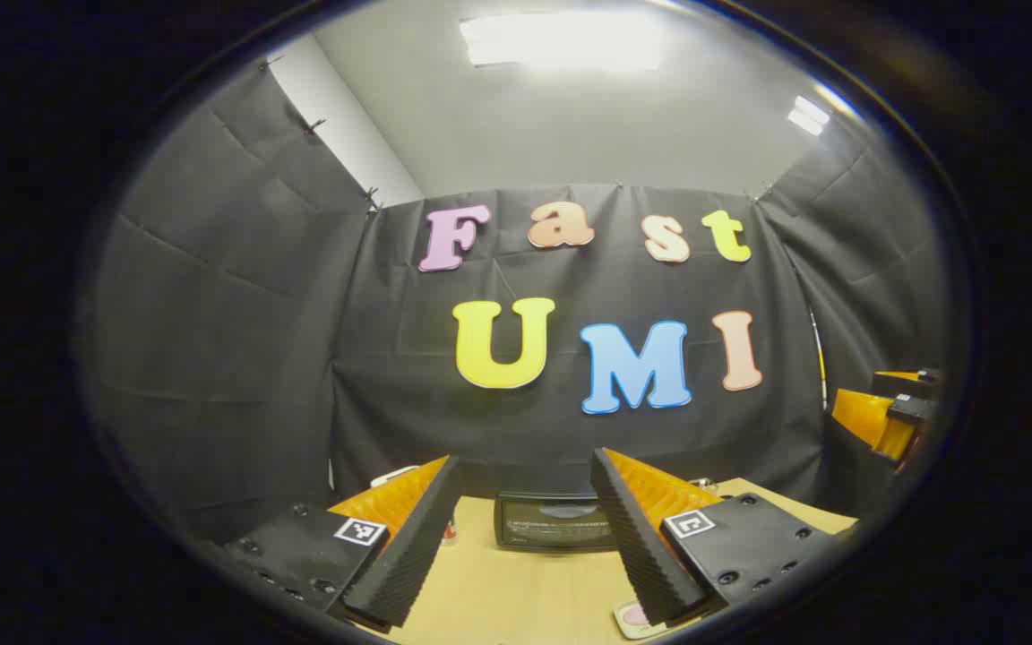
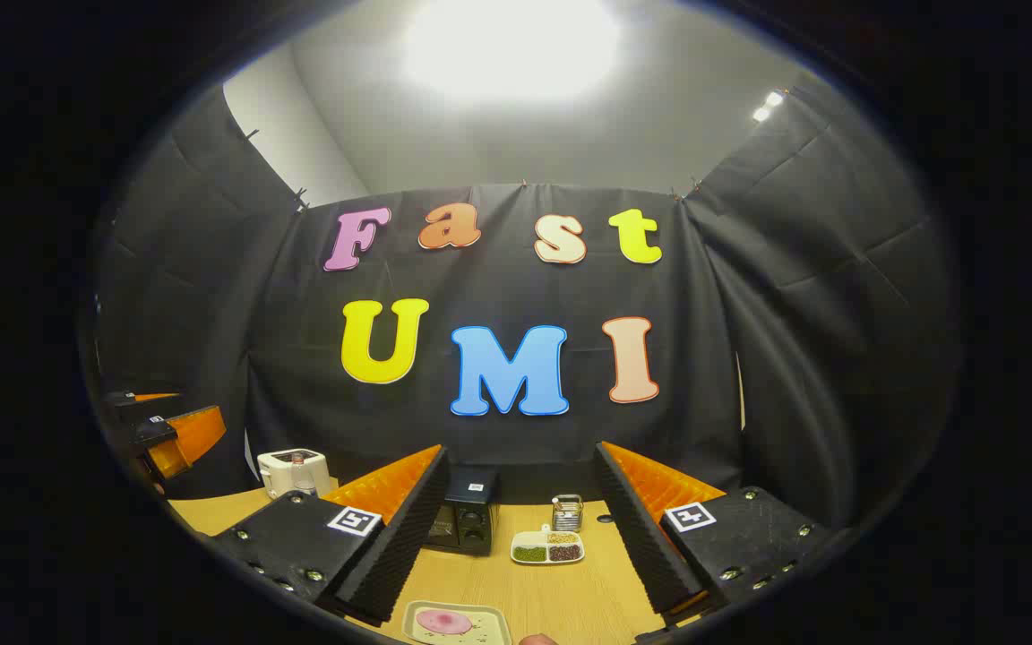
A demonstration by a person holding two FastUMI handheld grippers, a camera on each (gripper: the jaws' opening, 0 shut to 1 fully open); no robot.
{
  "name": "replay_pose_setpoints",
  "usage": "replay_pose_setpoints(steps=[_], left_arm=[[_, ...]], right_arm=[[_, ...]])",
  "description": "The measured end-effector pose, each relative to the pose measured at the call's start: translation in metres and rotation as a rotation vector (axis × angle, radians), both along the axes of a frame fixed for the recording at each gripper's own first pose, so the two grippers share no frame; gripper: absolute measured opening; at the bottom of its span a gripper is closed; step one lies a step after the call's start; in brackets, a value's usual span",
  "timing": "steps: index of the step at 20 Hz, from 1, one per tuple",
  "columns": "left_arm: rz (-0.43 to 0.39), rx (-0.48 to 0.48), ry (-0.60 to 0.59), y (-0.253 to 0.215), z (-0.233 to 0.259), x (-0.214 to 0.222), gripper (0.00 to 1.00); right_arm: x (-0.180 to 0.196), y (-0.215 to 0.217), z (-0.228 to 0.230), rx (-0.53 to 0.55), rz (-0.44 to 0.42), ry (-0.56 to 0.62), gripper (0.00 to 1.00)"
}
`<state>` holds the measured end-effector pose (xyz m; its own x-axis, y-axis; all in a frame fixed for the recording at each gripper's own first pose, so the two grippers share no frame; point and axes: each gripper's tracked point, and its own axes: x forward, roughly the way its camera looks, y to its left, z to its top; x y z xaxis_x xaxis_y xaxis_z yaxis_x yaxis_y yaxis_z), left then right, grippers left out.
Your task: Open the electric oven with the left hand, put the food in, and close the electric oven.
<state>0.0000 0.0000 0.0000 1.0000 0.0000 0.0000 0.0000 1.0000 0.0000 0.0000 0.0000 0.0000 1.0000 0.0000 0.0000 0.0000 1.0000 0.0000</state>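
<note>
Left gripper (image 1: 525,537) raised over desk (image 1: 516,600), jaws apart, empty. Oven (image 1: 556,521) straight ahead at desk's back edge, door closed. Right gripper (image 2: 520,537) also w/ jaws apart, empty. Plate w/ pink food (image 2: 446,622) near front edge, oven (image 2: 467,520) behind it, divided dish (image 2: 548,546) & toaster (image 2: 294,469) nearby.

Both grippers held up, jaws apart.

The left gripper (image 1: 525,537) points level ahead with its two fingers spread wide, nothing between them. The right gripper (image 2: 523,537) is level beside it, fingers equally spread and gripping nothing.
</note>
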Motion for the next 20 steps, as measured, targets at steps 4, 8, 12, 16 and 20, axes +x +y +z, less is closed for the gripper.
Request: replay_pose_setpoints(steps=[4, 8, 12, 16, 20], left_arm=[[-0.022, -0.008, 0.009, -0.020, -0.006, 0.001, 1.00], [-0.028, 0.012, 0.018, -0.035, -0.009, 0.003, 1.00], [-0.026, 0.035, 0.027, -0.047, -0.012, 0.007, 1.00], [0.007, 0.056, 0.036, -0.055, -0.019, 0.021, 1.00], [-0.003, 0.071, 0.043, -0.063, -0.032, 0.052, 1.00]], right_arm=[[-0.005, -0.011, -0.002, -0.010, -0.007, -0.001, 0.99], [-0.007, -0.024, -0.007, 0.013, -0.011, 0.009, 0.99], [-0.005, -0.033, -0.009, 0.036, 0.002, 0.000, 0.99], [-0.005, -0.033, -0.016, 0.041, 0.065, -0.002, 0.99], [0.000, -0.032, -0.026, 0.047, 0.092, 0.018, 0.99]])
